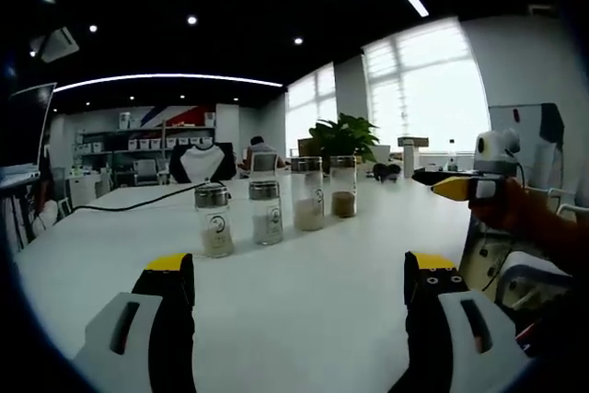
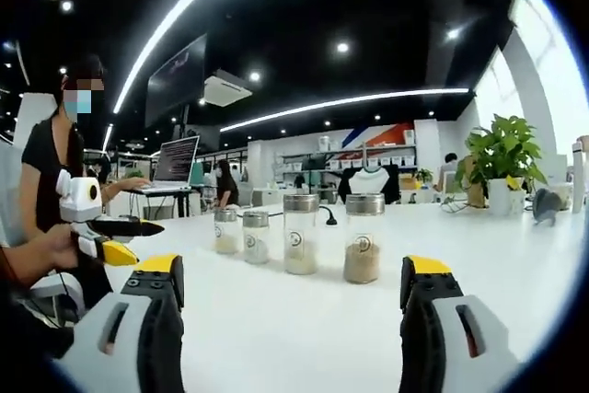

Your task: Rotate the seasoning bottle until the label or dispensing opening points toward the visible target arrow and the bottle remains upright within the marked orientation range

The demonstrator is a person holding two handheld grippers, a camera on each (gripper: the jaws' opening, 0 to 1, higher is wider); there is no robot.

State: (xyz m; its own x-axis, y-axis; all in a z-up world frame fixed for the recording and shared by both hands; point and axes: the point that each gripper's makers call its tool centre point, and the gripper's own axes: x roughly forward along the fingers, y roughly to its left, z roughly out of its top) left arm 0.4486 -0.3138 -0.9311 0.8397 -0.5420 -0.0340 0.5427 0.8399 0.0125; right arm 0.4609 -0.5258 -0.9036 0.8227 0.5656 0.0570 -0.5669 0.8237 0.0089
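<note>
Four glass seasoning bottles with metal caps stand upright in a row on the white table (image 1: 304, 319). In the left gripper view the nearest bottle (image 1: 213, 220) holds pale powder, then come a second (image 1: 266, 212), a third (image 1: 308, 193) and one with brown seasoning (image 1: 343, 186). In the right gripper view the brown-filled bottle (image 2: 363, 237) is nearest, beside a tall pale one (image 2: 301, 233) and two smaller ones (image 2: 255, 236), (image 2: 225, 230). My left gripper (image 1: 299, 283) is open and short of the row. My right gripper (image 2: 293, 283) is open too, holding nothing.
The right gripper (image 1: 442, 181) enters the left gripper view from the right, held by a hand (image 1: 525, 218). The left gripper (image 2: 129, 238) shows at the left of the right gripper view. A black cable (image 1: 138, 202) crosses the table. A potted plant (image 2: 502, 154) and a laptop (image 2: 175, 163) stand farther back.
</note>
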